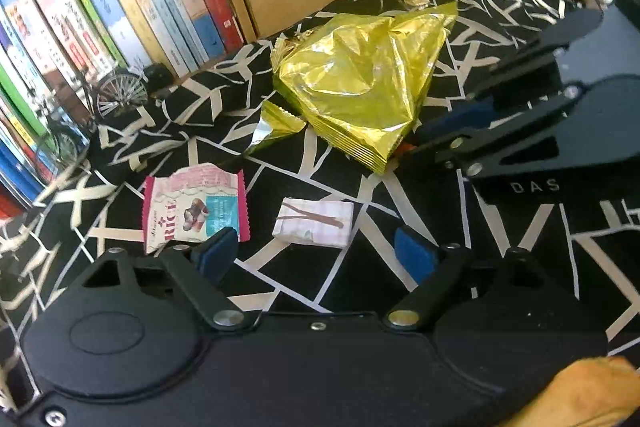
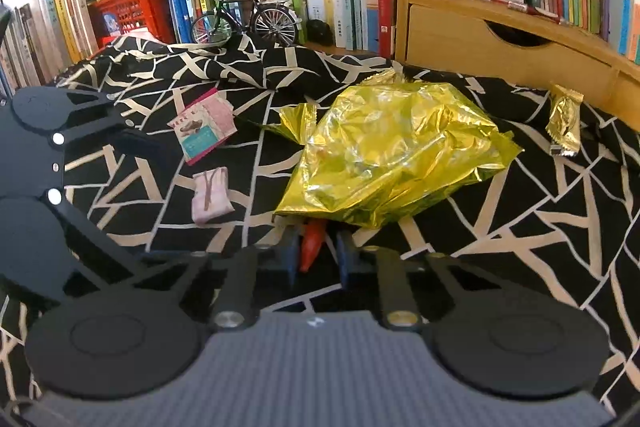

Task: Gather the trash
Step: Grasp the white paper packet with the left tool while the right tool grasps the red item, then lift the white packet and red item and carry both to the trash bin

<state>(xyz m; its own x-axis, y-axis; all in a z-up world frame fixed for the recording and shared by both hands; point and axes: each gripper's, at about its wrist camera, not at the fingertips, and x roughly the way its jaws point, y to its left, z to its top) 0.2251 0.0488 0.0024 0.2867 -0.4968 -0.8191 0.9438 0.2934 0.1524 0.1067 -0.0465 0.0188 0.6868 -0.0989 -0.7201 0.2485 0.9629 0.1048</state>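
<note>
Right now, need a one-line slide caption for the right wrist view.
Right tool shut around an orange item at the edge of a gold foil bag on black patterned cloth.

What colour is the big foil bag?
Shiny yellow-gold, crinkled. The foil bag shows best in the right wrist view.

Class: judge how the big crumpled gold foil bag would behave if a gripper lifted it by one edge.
The gold foil bag is creased and puffed, so probably light and floppy, sagging when lifted. Its glossy film looks slippery. Flat on the patterned cloth, it is unlikely to roll.
</note>
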